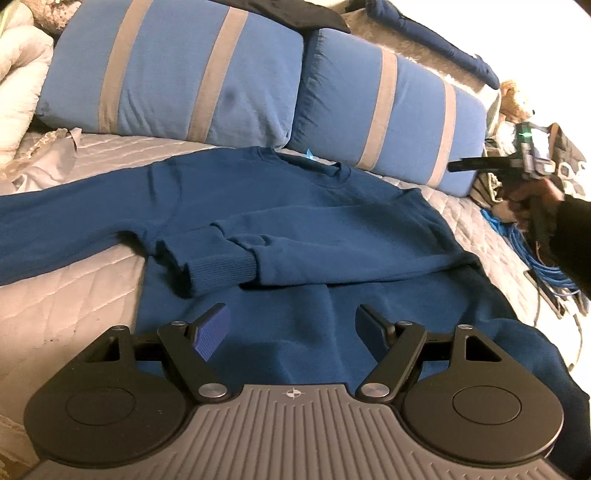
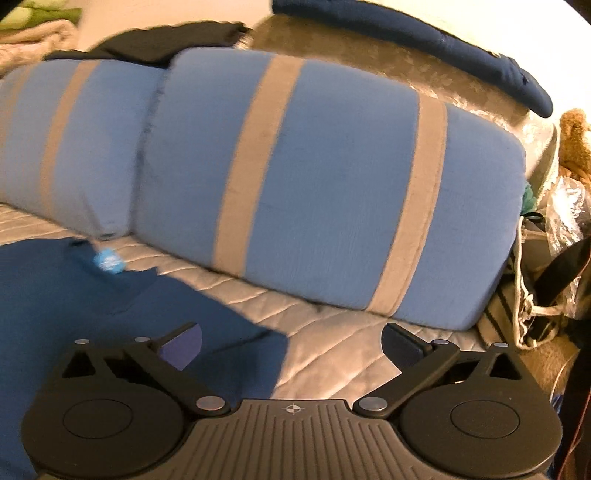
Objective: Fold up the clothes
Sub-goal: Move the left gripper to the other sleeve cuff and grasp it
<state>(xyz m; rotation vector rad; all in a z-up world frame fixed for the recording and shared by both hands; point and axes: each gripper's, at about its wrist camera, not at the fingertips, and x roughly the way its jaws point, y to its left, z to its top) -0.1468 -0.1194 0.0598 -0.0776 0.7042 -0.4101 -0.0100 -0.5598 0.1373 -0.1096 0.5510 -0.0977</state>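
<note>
Sweatshirt (image 1: 295,206): one; pillows (image 1: 177,74): apparently two.

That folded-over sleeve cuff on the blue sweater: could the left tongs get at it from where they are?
Probably yes. The left tongs are open and empty, hovering over the sweater, and the cuff lies just ahead with nothing between them.

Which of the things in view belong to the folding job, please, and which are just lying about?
Part of the job:
- blue sweatshirt, one sleeve folded across its front
- left gripper, jaws open
- right gripper, jaws open

Lying about:
- striped blue cushions
- blue cable coil
- teddy bear
- dark garment behind cushions
</note>
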